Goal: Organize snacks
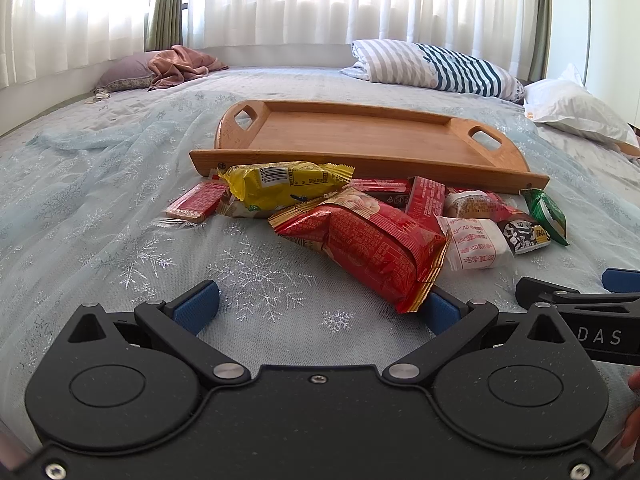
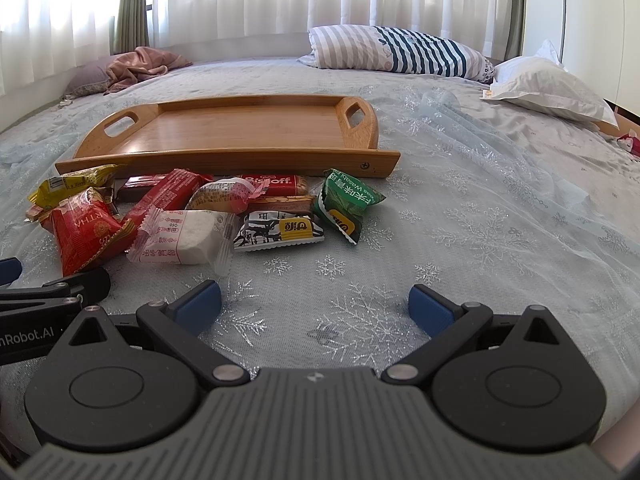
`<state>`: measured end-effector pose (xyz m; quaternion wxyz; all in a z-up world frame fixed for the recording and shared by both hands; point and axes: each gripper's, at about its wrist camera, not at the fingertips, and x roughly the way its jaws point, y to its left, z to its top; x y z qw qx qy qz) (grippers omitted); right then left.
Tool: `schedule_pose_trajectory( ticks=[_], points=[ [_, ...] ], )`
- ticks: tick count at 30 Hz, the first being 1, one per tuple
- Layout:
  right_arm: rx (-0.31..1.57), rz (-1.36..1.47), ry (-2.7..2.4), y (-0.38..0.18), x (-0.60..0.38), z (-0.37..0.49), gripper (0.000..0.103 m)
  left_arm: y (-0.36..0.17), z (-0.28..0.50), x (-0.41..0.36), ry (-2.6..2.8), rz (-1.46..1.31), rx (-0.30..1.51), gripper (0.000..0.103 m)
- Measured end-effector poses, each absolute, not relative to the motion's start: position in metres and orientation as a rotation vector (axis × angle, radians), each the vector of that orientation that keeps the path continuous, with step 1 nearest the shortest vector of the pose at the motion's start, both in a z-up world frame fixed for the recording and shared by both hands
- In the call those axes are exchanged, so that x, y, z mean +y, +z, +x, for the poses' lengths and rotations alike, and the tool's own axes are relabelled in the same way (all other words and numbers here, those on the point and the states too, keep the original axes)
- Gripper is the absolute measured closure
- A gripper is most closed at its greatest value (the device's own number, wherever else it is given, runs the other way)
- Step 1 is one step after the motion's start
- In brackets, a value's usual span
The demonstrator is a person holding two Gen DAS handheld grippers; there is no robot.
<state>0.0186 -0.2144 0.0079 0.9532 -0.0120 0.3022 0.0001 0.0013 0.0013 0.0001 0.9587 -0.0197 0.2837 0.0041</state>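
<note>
- Ahead of both pairs of fingers, one wooden tray (image 1: 360, 136) is lying flat on the bed (image 1: 100, 208), holding nothing, with a handle cutout at each end.
- Just in front of the tray's near rim, a heap of wrapped snacks is sitting on the bedspread; about ten are showing, though some are overlapping and the exact count is hard to tell.
- One big red packet (image 1: 372, 252) is lying nearest the left gripper (image 1: 318, 306), its gold-edged corner reaching down over the tip of that gripper's right-hand finger; whether it is touching the pad is unclear.
- One yellow packet (image 1: 280, 184) is resting farther ahead of the left fingers, on top of other snacks and close to the tray rim.
- One white packet (image 2: 188, 236) is lying just ahead and left of the right gripper (image 2: 316, 306), apart from its fingers.
- One black-and-white packet (image 2: 276, 232) and one green packet (image 2: 346, 208) are sitting straight ahead of the right fingers, well apart from them.
- Several red bars are lying behind these, against the tray; one (image 2: 274, 184) is reading "Biscoff".
- Both grippers are hovering low over the bedspread with fingers spread wide, holding nothing.
- Three pillows are lying far beyond the tray: one striped (image 1: 440, 66), one white (image 1: 576, 108), one purplish (image 1: 124, 74).
</note>
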Motion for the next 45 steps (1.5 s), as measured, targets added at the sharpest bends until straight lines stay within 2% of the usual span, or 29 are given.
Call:
schedule_pose_trajectory(
  ticks=[26,35,45],
  points=[
    [0.607,-0.047,0.027,0.008,-0.214,0.019,0.0,0.002,0.004,0.004,-0.007,-0.038,0.596,0.0],
    [0.649,-0.027,0.048,0.014,-0.218,0.021,0.0,0.017,0.009,0.016,-0.068,-0.073,0.663,0.0],
    [0.662,0.109,0.093,0.027,-0.235,0.022,0.0,0.039,-0.002,0.031,-0.134,-0.12,0.647,0.0]
  ],
)
